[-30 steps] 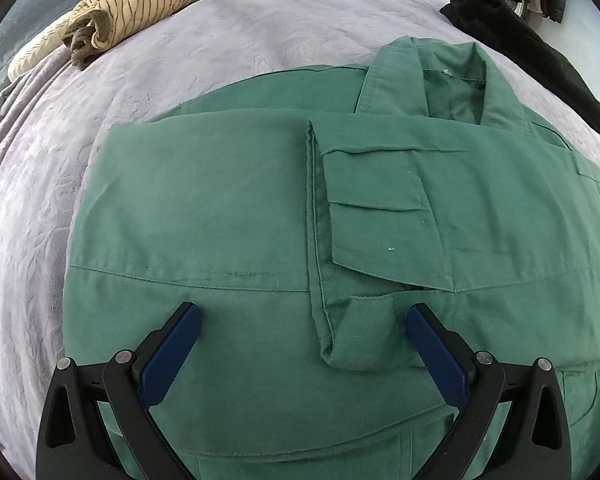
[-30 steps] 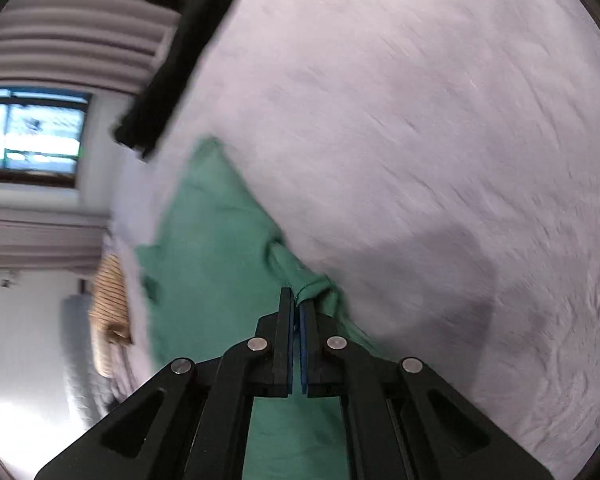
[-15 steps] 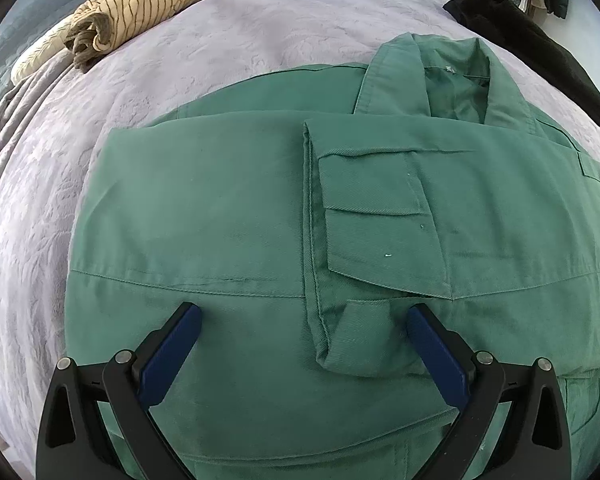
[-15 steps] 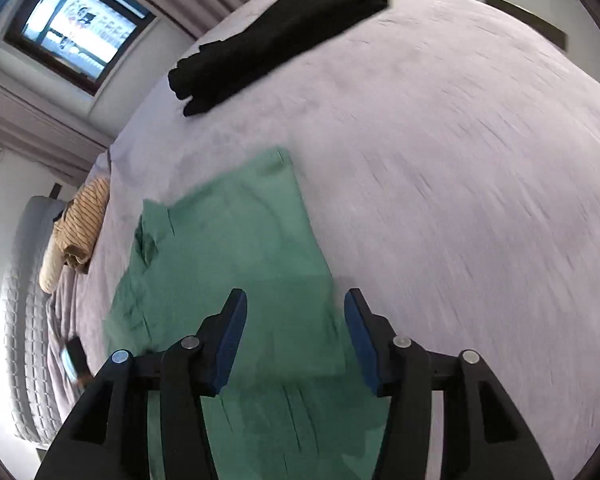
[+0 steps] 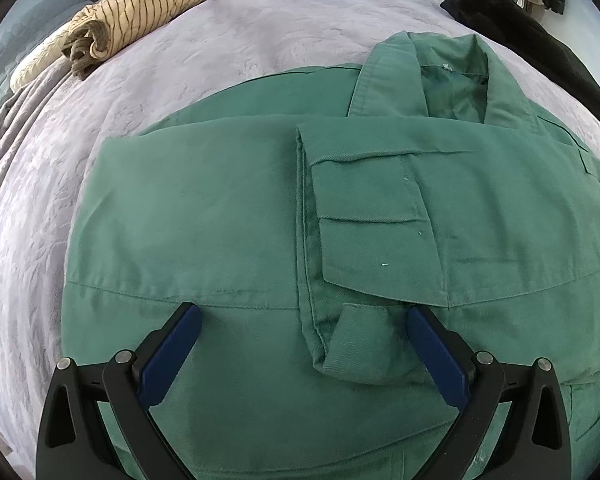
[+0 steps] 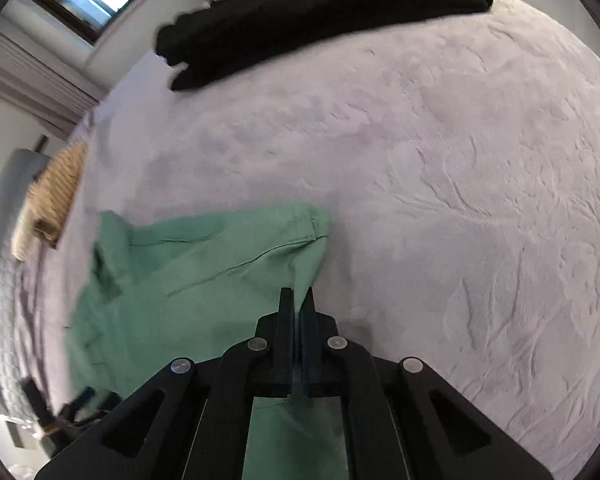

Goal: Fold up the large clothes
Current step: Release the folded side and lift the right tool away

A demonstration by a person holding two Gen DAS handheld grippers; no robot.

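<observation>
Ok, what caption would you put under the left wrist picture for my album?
Open left hand-held gripper hovers over a green jacket with its sleeve folded in, on a lilac bedspread.

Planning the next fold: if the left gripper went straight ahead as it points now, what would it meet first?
Probably the folded-over sleeve cuff of the green cotton jacket, lying between the open left gripper fingers; depth is unclear.

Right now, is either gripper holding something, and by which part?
The right gripper is shut on the green cotton jacket, pinching its side edge. The left gripper is open, holding nothing.
</observation>
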